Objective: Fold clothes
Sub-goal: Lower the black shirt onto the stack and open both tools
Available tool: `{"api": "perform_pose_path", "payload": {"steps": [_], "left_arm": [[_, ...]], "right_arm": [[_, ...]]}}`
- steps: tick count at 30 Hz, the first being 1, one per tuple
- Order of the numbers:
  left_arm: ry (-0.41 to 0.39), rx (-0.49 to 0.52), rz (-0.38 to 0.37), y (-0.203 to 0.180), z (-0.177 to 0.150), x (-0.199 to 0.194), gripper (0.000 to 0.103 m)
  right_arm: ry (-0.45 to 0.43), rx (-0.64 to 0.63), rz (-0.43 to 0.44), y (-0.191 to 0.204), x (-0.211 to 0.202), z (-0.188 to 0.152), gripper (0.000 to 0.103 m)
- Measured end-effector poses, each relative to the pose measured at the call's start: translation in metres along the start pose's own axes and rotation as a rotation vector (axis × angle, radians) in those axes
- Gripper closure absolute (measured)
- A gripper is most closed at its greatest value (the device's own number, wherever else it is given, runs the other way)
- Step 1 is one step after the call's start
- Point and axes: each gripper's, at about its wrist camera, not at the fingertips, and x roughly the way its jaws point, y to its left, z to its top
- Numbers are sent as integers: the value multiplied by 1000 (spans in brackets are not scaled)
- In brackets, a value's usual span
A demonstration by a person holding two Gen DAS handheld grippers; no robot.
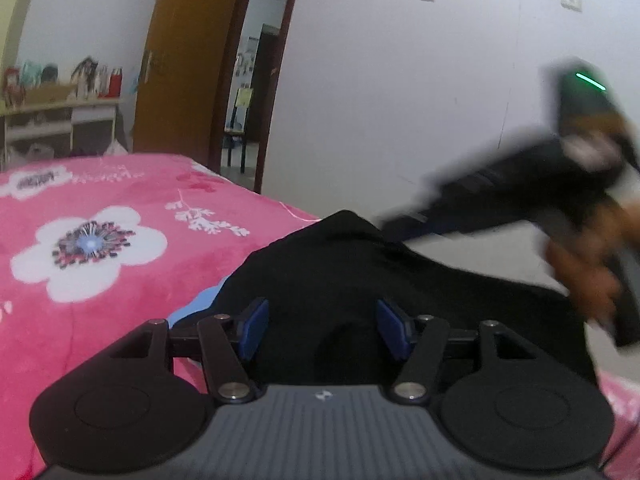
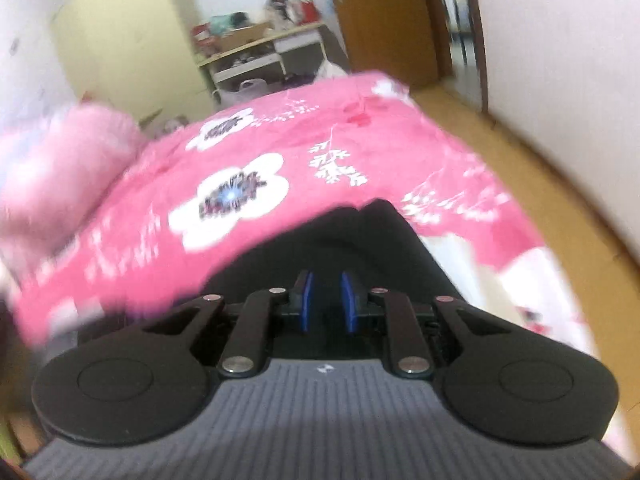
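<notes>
Over the black garment (image 1: 340, 264), nearest my left camera, the left gripper (image 1: 322, 326) hung with its blue pads wide apart and dark cloth showing between them. My right gripper (image 2: 328, 302) had its pads close, a narrow gap left — whether cloth was pinched there I could not tell. Under the garment lay the pink flowered blanket (image 1: 100, 240). Beyond the garment stood a brown door (image 1: 188, 60) — and shelves (image 2: 256, 56).
</notes>
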Motion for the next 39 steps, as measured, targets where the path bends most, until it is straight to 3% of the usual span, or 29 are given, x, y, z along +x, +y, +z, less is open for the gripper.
{"api": "perform_pose_path", "payload": {"steps": [2,5,7,9,11,14,17,18,19,20,23,24,27,31,36,39], "left_arm": [[3,6,-3,0,-5,2,42],[8,12,-11,2,-10,4,42],[7,-4,-15,4,-9,2,42],[7,-19,-20,7,-9,0,40],[5,-32,-22,7,-8,-6,38],[-10,-29,-13,-2,-2,-51,37],[-25,-26,-3,-11,4,-96,34],[-31,-25,0,-14,6,-111,31],[-36,-24,3,-17,8,-126,24],[-41,-23,7,-20,11,-141,15],[-56,-20,16,-30,17,-186,1],[-59,-20,17,-35,16,-204,0],[-35,-26,20,-60,-2,-261,0],[30,8,50,-88,-32,-312,0],[62,2,83,-111,-71,-365,0],[63,32,174,-126,-82,-385,0]], "right_arm": [[42,53,15,-8,32,17,88],[97,164,-132,-26,86,40,90],[69,222,-230,-38,91,41,88],[29,253,-338,-49,74,41,86],[3,262,-343,-58,50,38,82],[-73,270,-303,-64,-22,18,75],[-136,268,-238,-61,-99,-15,68],[-159,260,-212,-57,-129,-31,61],[-173,245,-196,-46,-156,-51,52],[-186,229,-182,-35,-184,-70,49],[-215,199,-106,-1,-244,-130,37],[-219,195,-81,12,-258,-152,33],[-242,172,-62,56,-284,-217,20],[-299,135,-183,113,-299,-285,14],[-281,112,-294,171,-289,-329,11],[-273,123,-299,191,-294,-338,10]]}}
